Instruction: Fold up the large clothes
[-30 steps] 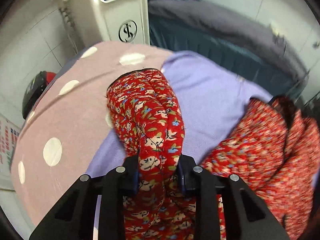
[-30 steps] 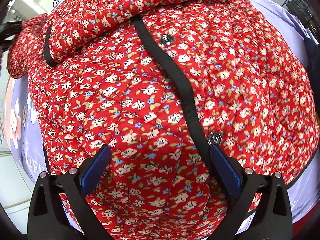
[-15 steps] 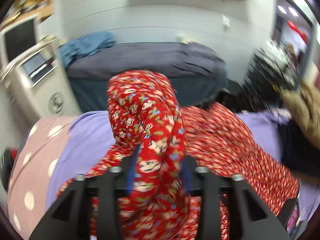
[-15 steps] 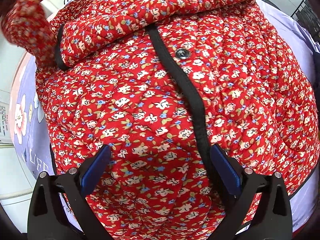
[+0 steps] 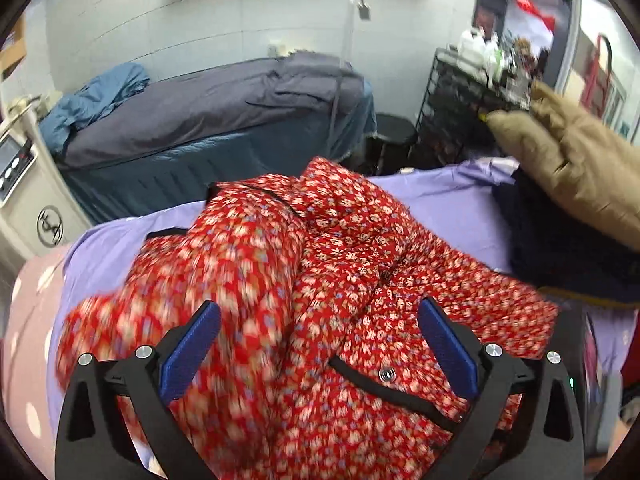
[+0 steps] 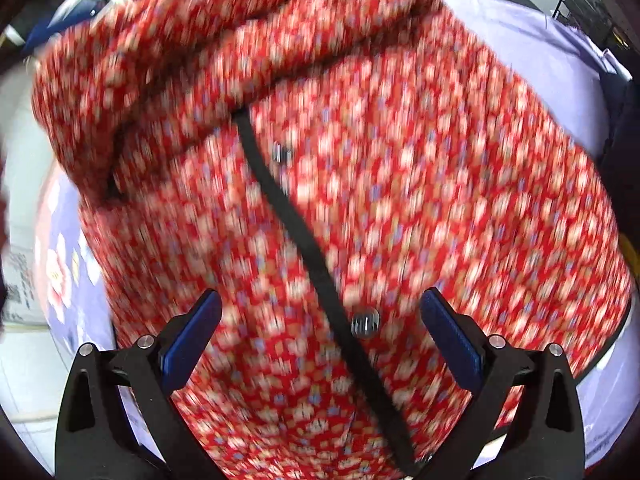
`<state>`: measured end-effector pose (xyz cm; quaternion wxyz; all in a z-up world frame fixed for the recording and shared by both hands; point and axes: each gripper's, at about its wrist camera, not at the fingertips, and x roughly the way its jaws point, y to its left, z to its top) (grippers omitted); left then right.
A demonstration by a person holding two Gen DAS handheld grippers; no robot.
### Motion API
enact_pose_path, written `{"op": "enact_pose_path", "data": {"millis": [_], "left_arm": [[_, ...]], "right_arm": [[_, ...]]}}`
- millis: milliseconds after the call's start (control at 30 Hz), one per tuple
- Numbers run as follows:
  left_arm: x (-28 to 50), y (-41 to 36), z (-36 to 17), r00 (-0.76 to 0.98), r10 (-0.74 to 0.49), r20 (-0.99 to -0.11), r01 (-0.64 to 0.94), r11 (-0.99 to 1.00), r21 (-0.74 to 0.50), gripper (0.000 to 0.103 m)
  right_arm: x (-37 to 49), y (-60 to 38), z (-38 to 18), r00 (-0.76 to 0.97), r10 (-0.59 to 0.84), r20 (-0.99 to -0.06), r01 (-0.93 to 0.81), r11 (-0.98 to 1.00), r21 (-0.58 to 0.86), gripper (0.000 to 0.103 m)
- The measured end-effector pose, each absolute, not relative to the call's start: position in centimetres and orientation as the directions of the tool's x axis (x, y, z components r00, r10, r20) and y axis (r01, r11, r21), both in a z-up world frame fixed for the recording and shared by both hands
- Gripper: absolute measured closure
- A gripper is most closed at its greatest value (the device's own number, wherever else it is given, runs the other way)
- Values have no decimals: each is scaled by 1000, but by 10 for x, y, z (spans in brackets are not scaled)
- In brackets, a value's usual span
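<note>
One red floral jacket (image 5: 340, 280) lies heaped on the lilac sheet (image 5: 440, 200), a sleeve thrown across its front. The left gripper (image 5: 318, 344) hangs above it with jaws spread wide, holding nothing; a second ago it was clamped on that sleeve. The right gripper (image 6: 320, 332) is equally wide open over the jacket's (image 6: 360, 200) black placket (image 6: 304, 248) and snaps, as before. Motion blur smears the print in both views. A tan coat (image 5: 568, 168) and a dark garment (image 5: 560, 248) sit at the right, cut off by the frame edge.
</note>
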<state>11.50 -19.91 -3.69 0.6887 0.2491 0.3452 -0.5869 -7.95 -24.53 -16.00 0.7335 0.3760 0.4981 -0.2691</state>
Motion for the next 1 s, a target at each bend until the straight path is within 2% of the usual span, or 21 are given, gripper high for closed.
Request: {"op": "enact_pose_path", "data": {"millis": [133,267,400,467,600,667,700,767,833,1000], "left_arm": [[133,-153,-36,108,-620,-777,957,277,-88,6],[153,-110,-51,168,-544,-822,914,399,-77,6],[174,-70,-59,180,-500,-847,846,518,-126,6],[179,-55,-62,187,-489,-852,821,554,-138,7],[184,-33,-68,202,-457,-866,792,596,-130,7],[185,-28,-68,209,-450,-868,787,605,-124,6],[186,-27,-68,208,-448,-869,785,607,-125,7],[188,-28,-68,205,-448,-870,783,608,-129,7],[190,-33,-70,200,-451,-870,787,603,-132,7],[190,-60,-63,191,-488,-852,814,564,-141,7]], "right_arm": [[-56,-295,-139,486,-3,-874,762,490,422,5],[-15,-329,-123,589,10,-808,739,396,545,5],[31,-356,-135,694,99,-713,675,253,693,5],[47,-360,-146,713,127,-689,663,197,722,7],[76,-363,-165,742,156,-652,640,126,758,22],[85,-359,-170,763,168,-624,615,104,781,45],[90,-358,-167,767,166,-620,611,110,784,51],[99,-355,-149,771,137,-622,599,176,781,70],[101,-352,-125,751,84,-655,614,276,739,78],[83,-339,-72,658,-149,-738,702,476,530,82]]}}
